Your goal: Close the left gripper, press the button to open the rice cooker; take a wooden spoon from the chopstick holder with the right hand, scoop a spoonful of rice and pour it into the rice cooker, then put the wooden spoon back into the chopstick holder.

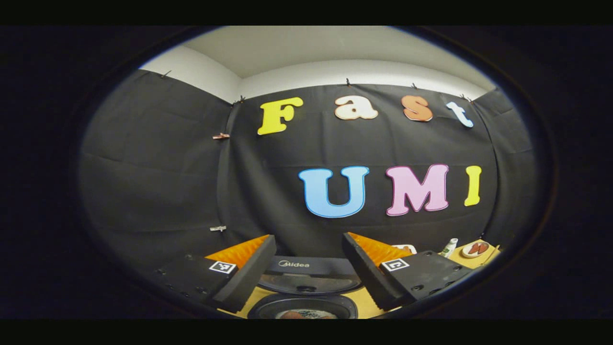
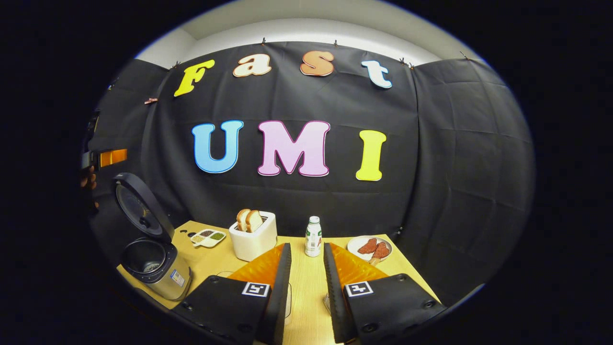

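The rice cooker [image 2: 158, 273] stands at the table's left corner, silver, with its lid [image 2: 139, 206] swung up and its dark pot bare. In the left gripper view the raised lid [image 1: 306, 273] and the pot's rim [image 1: 301, 306] lie close below and between my fingers. My left gripper [image 1: 309, 239] is open above the cooker, holding nothing. It also appears with a hand at the far left edge of the right gripper view, as the left gripper [image 2: 107, 158]. My right gripper [image 2: 307, 247] hovers over the middle of the table, fingers slightly apart, nothing between them.
A white toaster [image 2: 254, 237] with two bread slices stands behind a small divided dish [image 2: 207, 237] of grains. A small bottle [image 2: 313, 237] and a plate [image 2: 369, 248] of meat pieces sit at the back right. The wooden table [image 2: 206, 261] ends near the cooker.
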A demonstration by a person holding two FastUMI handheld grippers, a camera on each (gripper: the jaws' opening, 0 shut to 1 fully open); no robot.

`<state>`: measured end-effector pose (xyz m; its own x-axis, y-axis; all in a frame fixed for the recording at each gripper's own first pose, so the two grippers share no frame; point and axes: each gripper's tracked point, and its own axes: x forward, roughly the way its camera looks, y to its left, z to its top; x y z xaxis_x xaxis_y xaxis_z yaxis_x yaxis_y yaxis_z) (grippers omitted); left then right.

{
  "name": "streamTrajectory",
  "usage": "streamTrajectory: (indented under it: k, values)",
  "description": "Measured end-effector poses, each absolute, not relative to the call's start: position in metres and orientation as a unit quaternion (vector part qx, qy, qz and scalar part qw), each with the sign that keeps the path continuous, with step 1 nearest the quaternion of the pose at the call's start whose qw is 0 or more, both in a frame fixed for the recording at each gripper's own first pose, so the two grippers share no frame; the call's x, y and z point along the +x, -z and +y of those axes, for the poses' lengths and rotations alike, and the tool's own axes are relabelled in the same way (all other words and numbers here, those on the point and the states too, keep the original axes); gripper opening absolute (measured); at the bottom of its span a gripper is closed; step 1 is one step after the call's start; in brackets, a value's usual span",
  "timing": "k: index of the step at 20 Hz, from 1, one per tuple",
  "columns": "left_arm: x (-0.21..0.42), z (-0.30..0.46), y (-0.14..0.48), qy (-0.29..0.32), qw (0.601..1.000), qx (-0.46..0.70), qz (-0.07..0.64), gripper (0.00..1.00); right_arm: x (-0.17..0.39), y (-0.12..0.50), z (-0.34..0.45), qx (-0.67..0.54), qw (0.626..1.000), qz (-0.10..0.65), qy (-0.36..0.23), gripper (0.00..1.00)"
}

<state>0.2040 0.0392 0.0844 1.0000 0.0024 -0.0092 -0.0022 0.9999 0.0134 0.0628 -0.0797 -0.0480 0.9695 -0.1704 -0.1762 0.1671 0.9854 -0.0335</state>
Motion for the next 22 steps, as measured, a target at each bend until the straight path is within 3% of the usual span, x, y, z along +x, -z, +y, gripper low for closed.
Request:
streamTrajectory:
  k: [9, 11, 22]
  values:
    - [0.249, 0.038, -0.041, 0.018, 0.997, 0.012, 0.078, 0.94, 0.06, 0.052, -0.071, -0.008, 0.991, 0.097, 0.09, 0.43]
    - [0.248, 0.038, -0.038, 0.017, 0.996, 0.009, 0.084, 0.99, 0.058, 0.054, -0.072, -0.009, 0.991, 0.098, 0.093, 0.42]
    - [0.208, 0.039, -0.022, 0.022, 0.996, 0.015, 0.091, 0.98, 0.059, 0.053, -0.069, -0.007, 0.992, 0.102, 0.08, 0.43]
